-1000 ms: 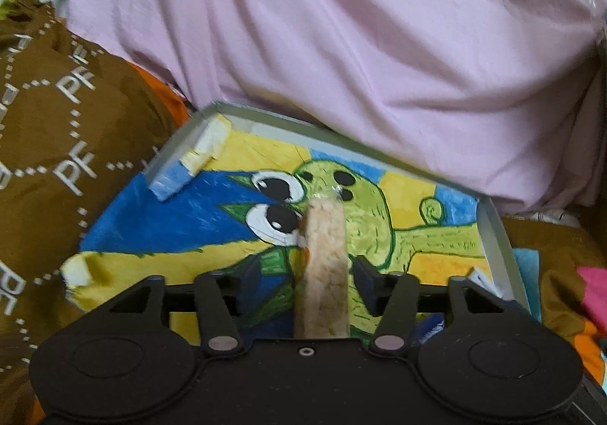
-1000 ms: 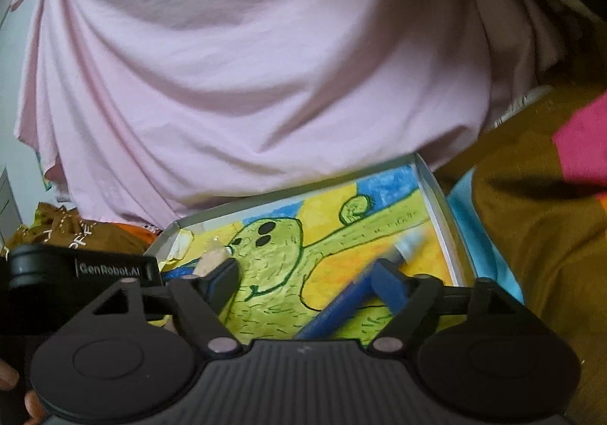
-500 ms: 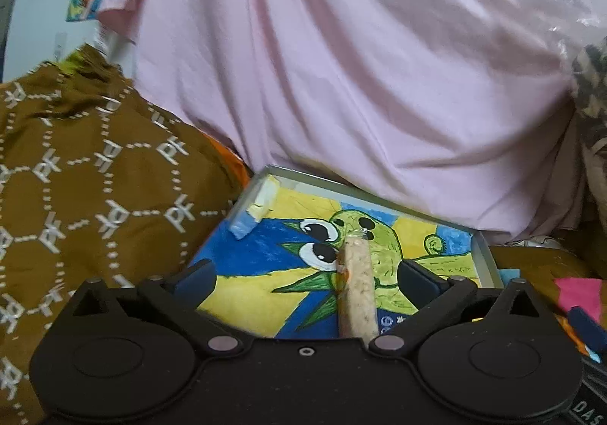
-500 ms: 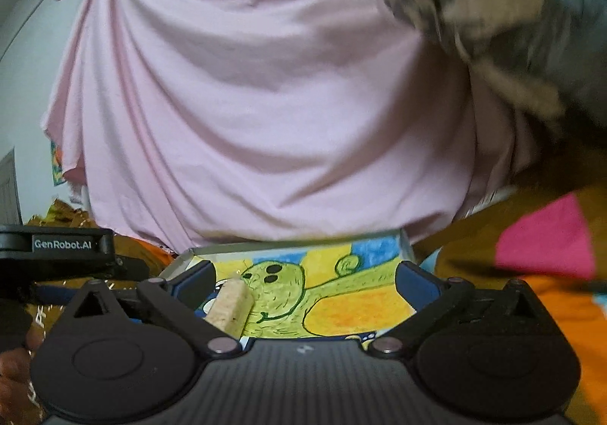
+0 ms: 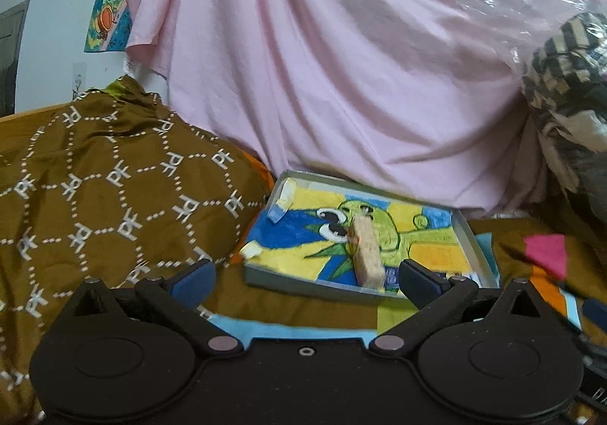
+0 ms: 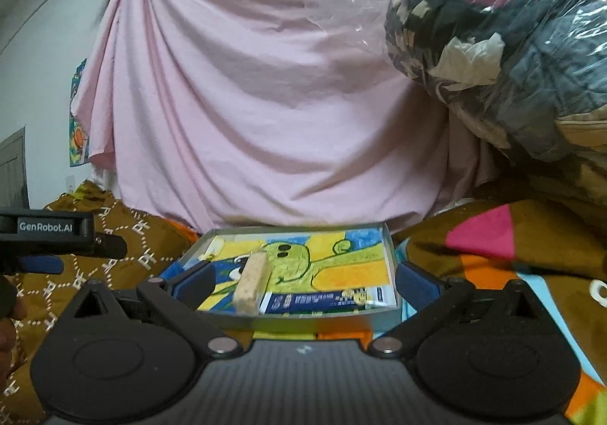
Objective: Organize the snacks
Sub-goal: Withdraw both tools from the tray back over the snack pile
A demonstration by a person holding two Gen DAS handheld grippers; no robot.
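The left gripper [image 5: 305, 282], black with blue-padded fingers [image 5: 191, 279], has its jaws spread wide with nothing between them; it hangs short of the near wall of a shallow grey tray [image 5: 303, 282] lined with a crayon drawing of a green big-eyed creature on yellow and blue. The right gripper [image 6: 303, 282], of the same build, is likewise spread wide and holds nothing, and sits just in front of the same tray [image 6: 390, 254].

Inside the tray lies a pale beige crispy snack bar in clear wrap [image 5: 366, 252], stretched lengthwise over the creature's face, its near end close to the front wall. In the right wrist view that bar [image 6: 252, 280] lies just left of a blue and white flat snack packet [image 6: 322, 300], which rests along the front wall toward the right corner. Whether bar and packet touch cannot be told.

The tray rests on a brown cloth with a white hexagon and letter pattern [image 5: 98, 189], which bulges up to its left. To its right is fabric with pink, orange and light blue patches [image 6: 489, 235]. Behind the tray hangs a draped pale pink sheet [image 6: 265, 102], and at upper right sits a clear plastic bag stuffed with dark clothes [image 6: 504, 26]
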